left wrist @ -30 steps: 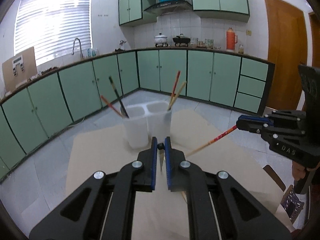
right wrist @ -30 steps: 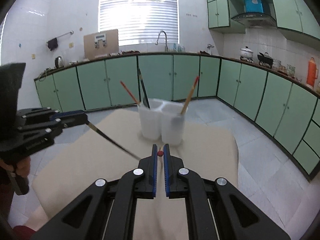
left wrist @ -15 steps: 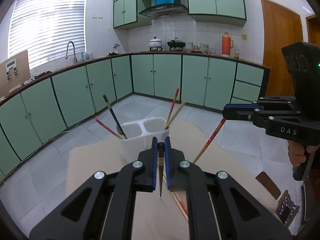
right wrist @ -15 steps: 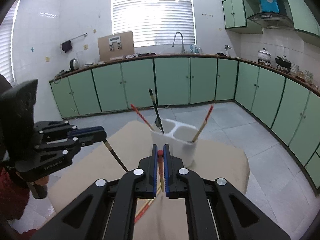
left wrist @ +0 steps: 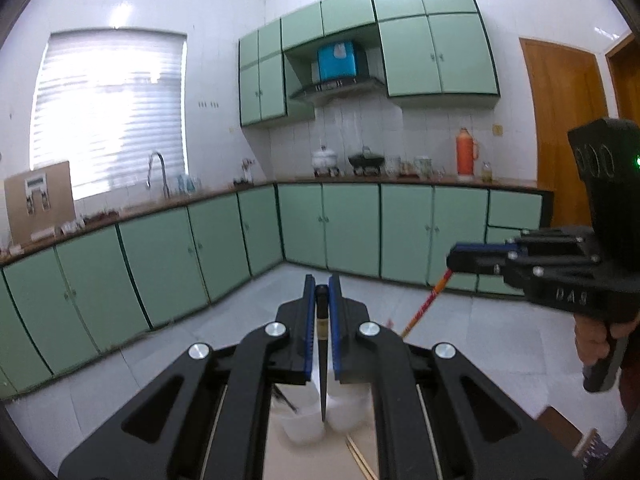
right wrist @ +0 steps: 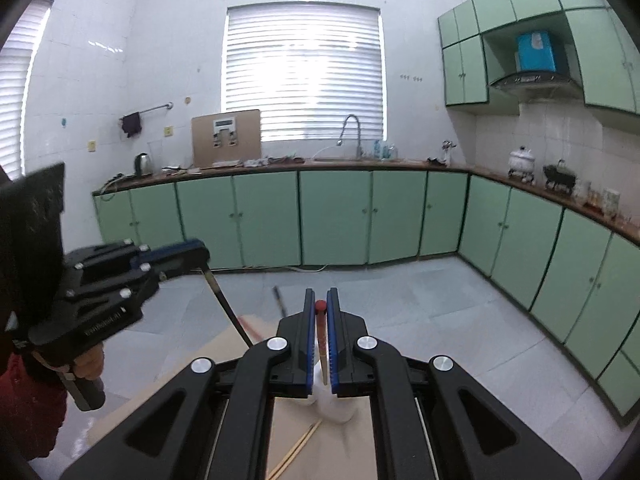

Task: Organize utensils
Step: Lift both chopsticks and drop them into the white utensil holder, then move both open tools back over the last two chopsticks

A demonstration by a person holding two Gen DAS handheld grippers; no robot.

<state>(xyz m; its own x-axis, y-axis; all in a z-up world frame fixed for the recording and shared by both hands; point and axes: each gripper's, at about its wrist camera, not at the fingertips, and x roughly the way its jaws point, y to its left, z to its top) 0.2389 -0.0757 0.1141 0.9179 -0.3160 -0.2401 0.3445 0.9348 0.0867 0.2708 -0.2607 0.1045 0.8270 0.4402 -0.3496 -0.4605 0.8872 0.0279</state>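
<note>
Two chopsticks are in hand: left tongs (left wrist: 321, 292) pinch a dark one (left wrist: 322, 356), right tongs (right wrist: 320, 306) a red-tipped one (right wrist: 321, 344). Holder (left wrist: 304, 420) waits at 6 o'clock below; a pair (right wrist: 298, 446) lies on the table (right wrist: 344, 452).

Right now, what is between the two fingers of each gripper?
A dark chopstick stands pinched in the left gripper, seen in the left wrist view. A red-tipped chopstick is in the right gripper, seen in the right wrist view.
</note>
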